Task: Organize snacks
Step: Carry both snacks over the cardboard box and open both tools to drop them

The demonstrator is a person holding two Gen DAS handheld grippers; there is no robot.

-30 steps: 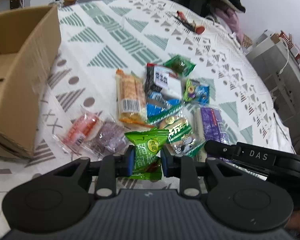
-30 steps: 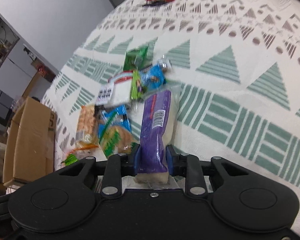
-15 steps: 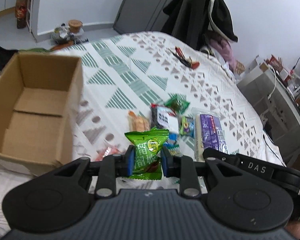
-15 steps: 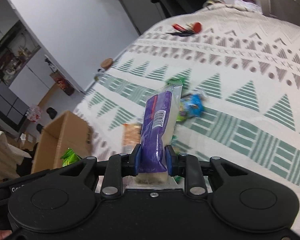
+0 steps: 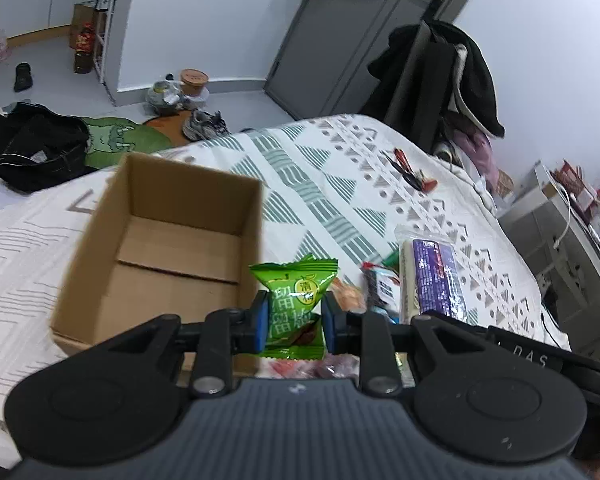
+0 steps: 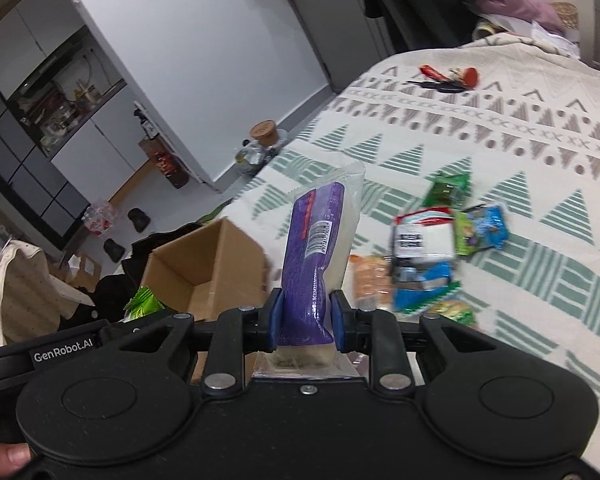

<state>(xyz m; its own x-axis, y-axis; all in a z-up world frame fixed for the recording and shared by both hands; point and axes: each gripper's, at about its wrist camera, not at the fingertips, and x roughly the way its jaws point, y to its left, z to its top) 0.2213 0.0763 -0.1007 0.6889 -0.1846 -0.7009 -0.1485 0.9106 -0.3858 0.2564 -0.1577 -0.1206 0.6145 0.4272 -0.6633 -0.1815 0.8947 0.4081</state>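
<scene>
Fingers (image 5: 260, 322) pinch crinkly green packet (image 5: 293, 308); right grips purple pack (image 6: 315, 264).

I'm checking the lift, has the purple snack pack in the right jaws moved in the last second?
Yes. The purple snack pack has risen off the patterned bedspread and swung left toward the cardboard box, away from the snack pile.

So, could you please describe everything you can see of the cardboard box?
The cardboard box is plain brown corrugated card, open at the top and empty inside, its bottom flaps meeting at a seam. It sits upright on the patterned bedspread, near the edge. Nothing touches it; the left tool holds a green snack packet just in front of its right wall.
</scene>
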